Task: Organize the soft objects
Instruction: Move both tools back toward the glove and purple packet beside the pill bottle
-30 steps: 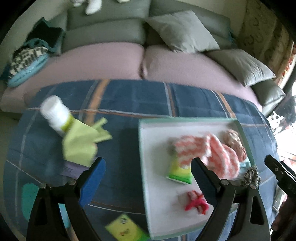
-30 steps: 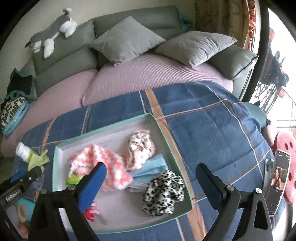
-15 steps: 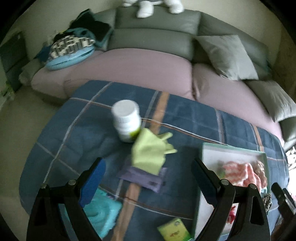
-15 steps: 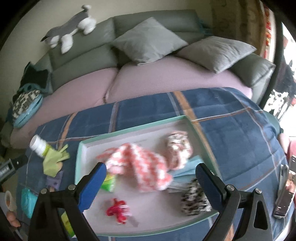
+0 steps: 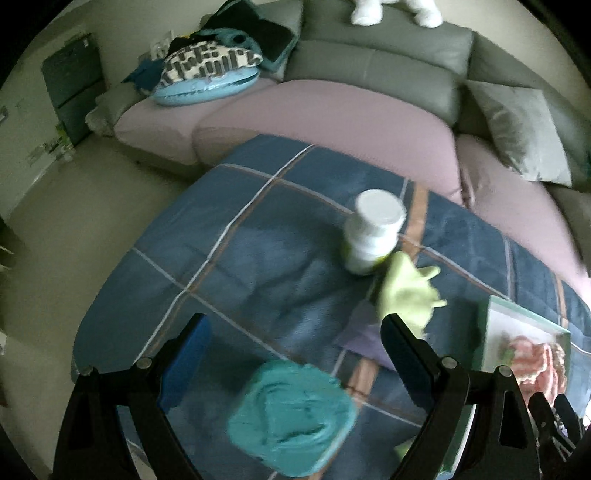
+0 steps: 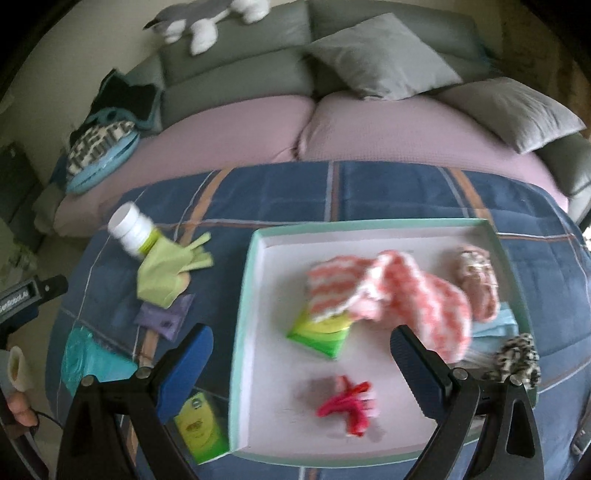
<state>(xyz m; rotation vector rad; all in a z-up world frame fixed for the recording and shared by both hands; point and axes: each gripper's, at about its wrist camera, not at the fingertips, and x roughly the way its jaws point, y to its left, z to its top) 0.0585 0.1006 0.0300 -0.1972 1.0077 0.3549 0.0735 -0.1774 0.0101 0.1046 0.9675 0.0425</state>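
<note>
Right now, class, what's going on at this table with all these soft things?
A person holds two grippers over a blue plaid tablecloth, sorting soft items into a tray. The tray already holds a pink-and-white knit, a red piece and a leopard-print piece. The left gripper hangs open above a teal cloth; a green glove also lies outside. The right gripper is open, empty.

Home living room: grey sofa (image 6: 236, 70) with cushions (image 6: 384, 55), plush toy (image 6: 207, 18) atop its backrest.
</note>
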